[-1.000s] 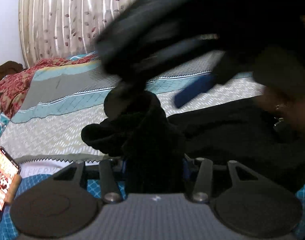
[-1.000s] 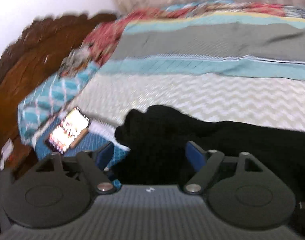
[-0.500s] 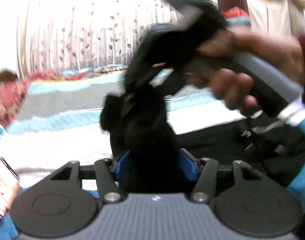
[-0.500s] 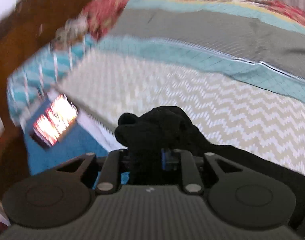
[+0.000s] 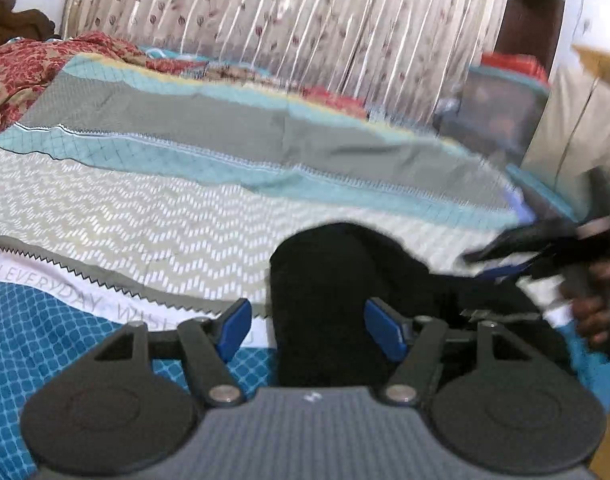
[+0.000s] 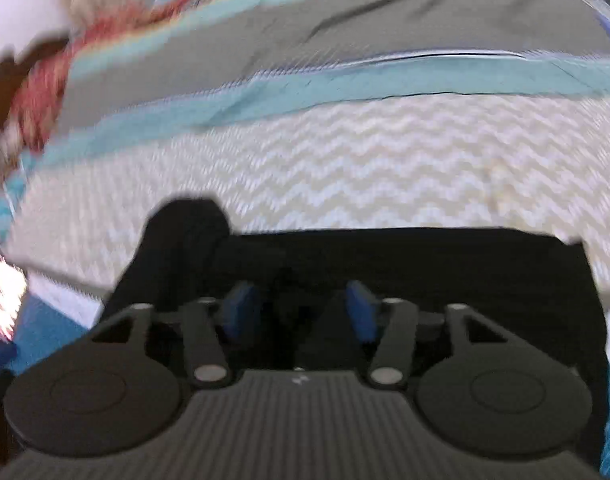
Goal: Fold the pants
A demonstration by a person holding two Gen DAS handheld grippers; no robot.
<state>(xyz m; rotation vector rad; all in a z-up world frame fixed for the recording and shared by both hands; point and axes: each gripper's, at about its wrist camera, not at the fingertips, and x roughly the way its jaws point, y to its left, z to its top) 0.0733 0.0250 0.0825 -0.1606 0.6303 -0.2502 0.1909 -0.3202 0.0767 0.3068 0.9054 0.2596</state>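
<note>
— One pair of black pants (image 5: pixel 345 280) lies on the bedspread (image 5: pixel 153 224), near its front edge, with one end bunched into a rounded hump that pokes up between the blue pads of the left gripper (image 5: pixel 307 326).

— Is that gripper pinching it?

— No. Its jaws have just been opening; the left pad stands clear of the cloth with bedspread showing in the gap, and the right pad sits beside the fabric without pressing. The cloth is let go.

— And the right gripper (image 6: pixel 301 310)?

— In its own blurred view it hangs over the pants (image 6: pixel 385 264), which stretch as a flat dark band across the chevron stripes. Its jaws have just been opening too, and the pads stand apart; dark fabric lies between and beneath them, but nothing is pinched.

— Anything else around?

— From the left wrist, the right gripper (image 5: pixel 517 248) shows at the far right, held by a hand (image 5: pixel 593 312). Behind the bed hangs a pleated flowered curtain (image 5: pixel 305 28), with a red patterned cloth (image 5: pixel 21 68) at the back left.
</note>
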